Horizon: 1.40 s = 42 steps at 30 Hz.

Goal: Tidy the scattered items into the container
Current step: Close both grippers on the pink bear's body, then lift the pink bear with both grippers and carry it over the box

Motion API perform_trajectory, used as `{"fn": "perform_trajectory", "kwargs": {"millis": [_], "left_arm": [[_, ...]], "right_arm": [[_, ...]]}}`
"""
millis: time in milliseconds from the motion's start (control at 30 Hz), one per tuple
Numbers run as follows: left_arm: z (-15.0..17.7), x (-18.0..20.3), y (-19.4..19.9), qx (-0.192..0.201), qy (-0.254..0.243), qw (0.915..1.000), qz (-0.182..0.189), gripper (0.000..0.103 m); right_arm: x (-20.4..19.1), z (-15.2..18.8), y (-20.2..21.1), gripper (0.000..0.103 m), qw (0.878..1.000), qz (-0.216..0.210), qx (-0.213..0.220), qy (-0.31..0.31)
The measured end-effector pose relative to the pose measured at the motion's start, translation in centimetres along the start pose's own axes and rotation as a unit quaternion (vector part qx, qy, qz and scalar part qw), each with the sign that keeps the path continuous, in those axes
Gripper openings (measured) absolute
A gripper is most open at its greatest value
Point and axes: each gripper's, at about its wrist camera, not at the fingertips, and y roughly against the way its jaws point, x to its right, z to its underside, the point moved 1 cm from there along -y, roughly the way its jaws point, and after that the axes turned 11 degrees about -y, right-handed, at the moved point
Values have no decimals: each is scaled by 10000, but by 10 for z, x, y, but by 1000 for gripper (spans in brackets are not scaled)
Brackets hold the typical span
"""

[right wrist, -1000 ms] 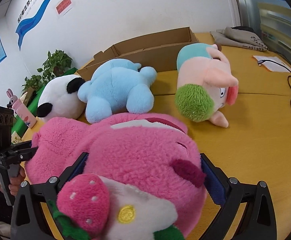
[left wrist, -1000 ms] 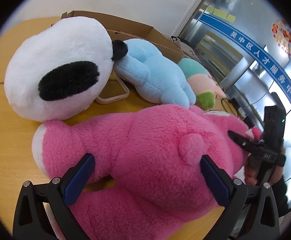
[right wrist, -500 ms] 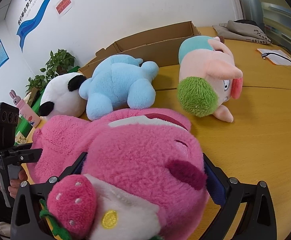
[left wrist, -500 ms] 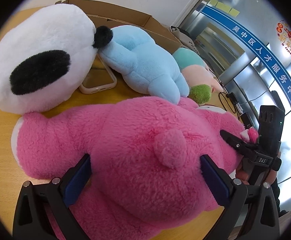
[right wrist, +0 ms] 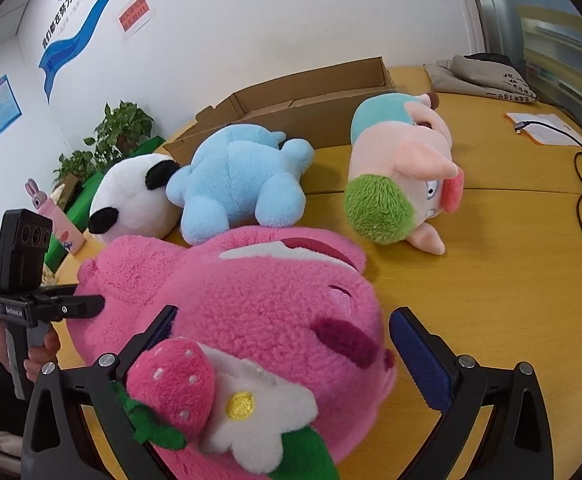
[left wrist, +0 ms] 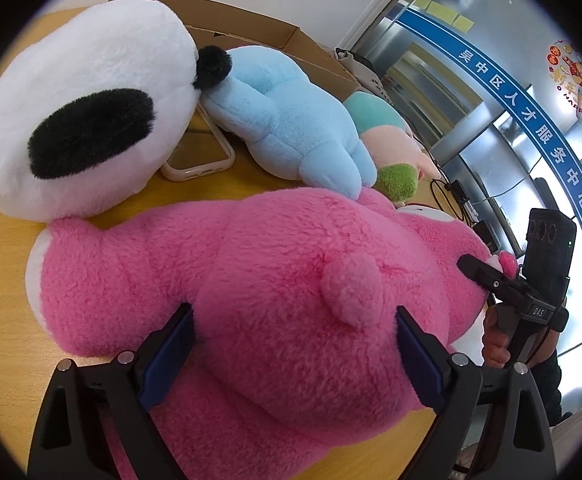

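You have the pink bear-shaped plush toy (left wrist: 251, 264) bracketed at both ends on the yellow wooden table (right wrist: 491, 260). Your left gripper (left wrist: 294, 314) has pushed deeper over its body than a second ago. Its jaws are closing, and both blue pads now sink into the fur beside the small round tail. At the head end, your right gripper (right wrist: 283, 314) straddles the face above the strawberry and flower trim. Its jaws are spread wide, and one pad stands bare just beside the cheek, so it has no grip there yet. By the look of it, the first toy is about to be lifted and nothing has been boxed.

Just behind the pink bear lie the round white-and-black panda plush (left wrist: 91, 92) and the pale blue plush animal (left wrist: 291, 120). A cream-cased phone (left wrist: 199, 156) lies flat between those two. The pink, teal and green pig plush (right wrist: 403, 168) lies behind the pink bear on the other side. Farther behind the bear stands the open brown cardboard box (right wrist: 311, 92).

The count is four plush toys, one phone, one box and two grippers.
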Motion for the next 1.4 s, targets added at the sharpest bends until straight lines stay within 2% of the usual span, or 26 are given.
{"fn": "perform_trajectory", "kwargs": {"millis": [200,333,400,567,767,900,1000,1200,1400], "left_arm": [[1,1,-2,59,-89,9999,64,94],[0,0,-1,52,-100,9998,180,93],[0,-1,-1,60,-36,9996,259,88],[4,8,12,166,-190,9994,257,70],[11,14,34,313,-213,9992,114,57],[9,21,55,441,-337,9984,-112,57],[3,29,75,641,-484,9965,-244,57],[-14,47,116,1150,-762,9898,-360,57],[-43,56,140,1536,-1038,9816,-453,57]], "right_arm": [[14,9,-28,103,9956,-306,-609,-648],[11,8,-32,103,9952,-332,-698,-599],[10,8,-32,103,9950,-347,-688,-633],[-8,12,-19,100,9979,-339,-436,-333],[-27,18,-6,94,9989,-337,-338,-40],[-43,19,4,94,9988,-422,-220,81],[-56,14,19,94,9983,-541,27,216],[-82,-8,60,92,9941,-745,606,497],[-105,-40,88,92,9875,-766,1106,823]]}}
